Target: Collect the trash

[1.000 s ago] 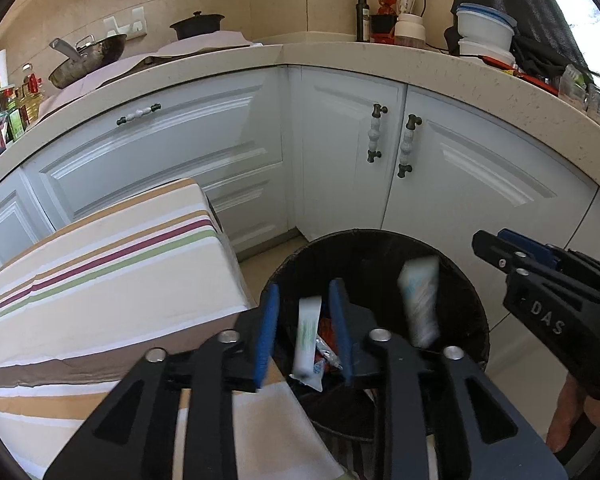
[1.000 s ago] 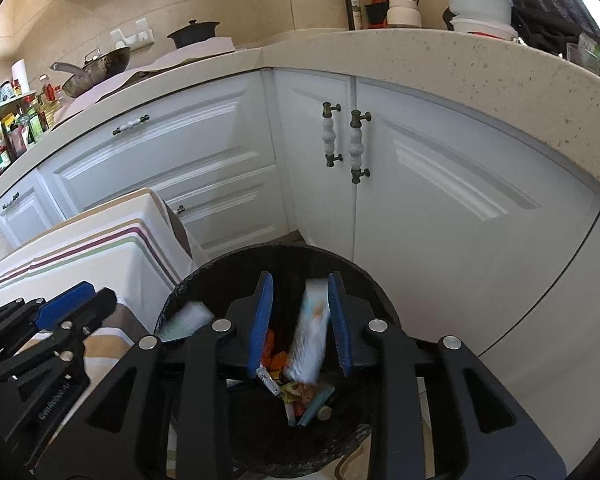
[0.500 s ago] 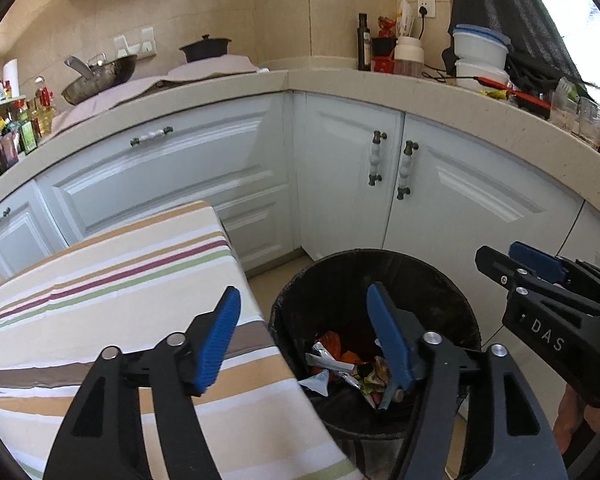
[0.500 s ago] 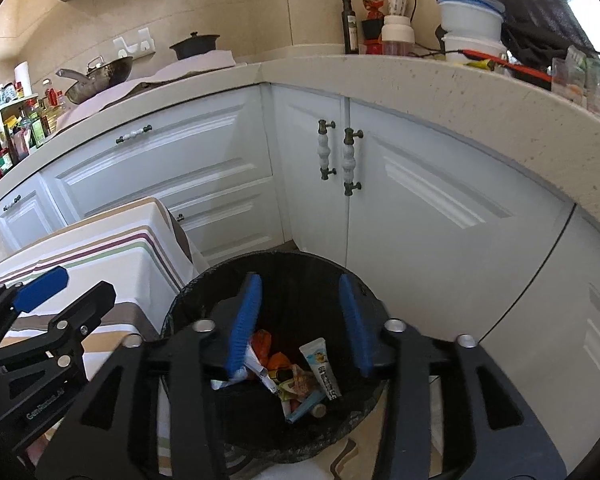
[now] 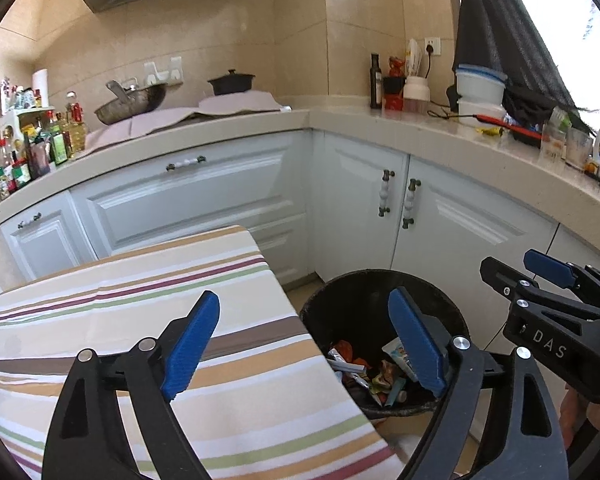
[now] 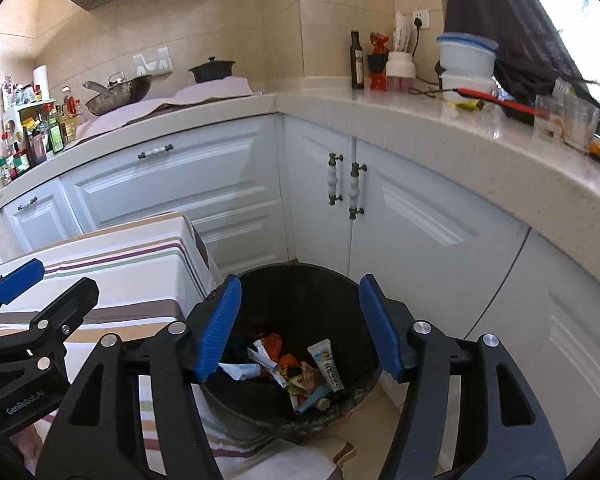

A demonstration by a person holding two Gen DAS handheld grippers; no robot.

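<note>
A black trash bin (image 5: 356, 288) stands on the floor at the cabinet corner; it also shows in the right wrist view (image 6: 300, 272). Inside lie several wrappers (image 6: 276, 352) and a white tube (image 6: 327, 366), also in the left wrist view (image 5: 396, 350). My left gripper (image 5: 304, 344) is open and empty, above the table edge and the bin. My right gripper (image 6: 300, 328) is open and empty, above the bin. Each gripper shows in the other's view: the right one (image 5: 548, 280) and the left one (image 6: 28, 284).
A table with a striped cloth (image 5: 140, 312) stands left of the bin. White cabinets (image 6: 400, 216) wrap behind it. The counter (image 6: 480, 136) carries bottles, a wok, a pot, bowls and glasses.
Both grippers opened and dropped their trash, a white wrapper and a tube, into the bin. Both then rose and pulled back from the bin, jaws opening wider.
</note>
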